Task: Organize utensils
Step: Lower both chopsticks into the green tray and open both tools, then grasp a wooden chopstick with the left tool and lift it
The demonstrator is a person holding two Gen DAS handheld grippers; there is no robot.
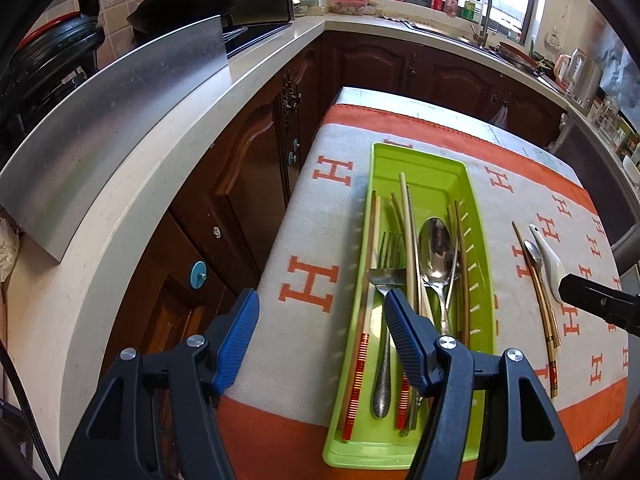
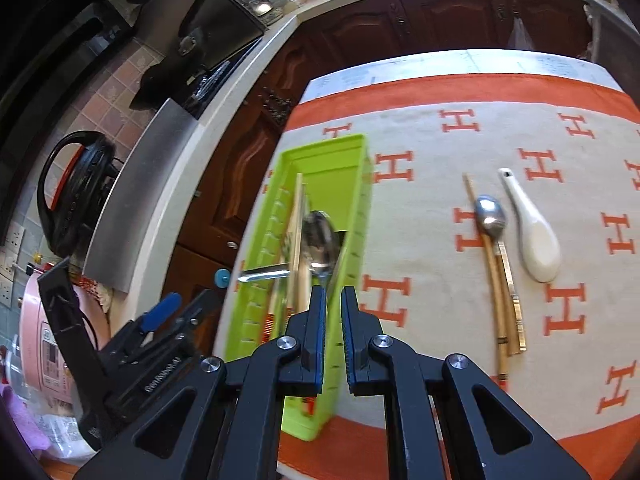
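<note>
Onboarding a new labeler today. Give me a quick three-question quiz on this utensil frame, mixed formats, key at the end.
1. True or false: the white ceramic spoon lies inside the green tray.
2. Multiple choice: the left hand-held gripper is A) wide open, holding nothing, B) shut on the fork, C) out of view.
3. Fill in: on the cloth, between the white ceramic spoon and the chopstick, lies a small metal ____.

Key: 1 false; 2 A; 3 spoon.

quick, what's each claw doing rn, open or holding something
Left claw: open wide, holding nothing, over the near end of the green tray.
Right claw: narrow gap, nothing clearly gripped; the large spoon lies just ahead.
</note>
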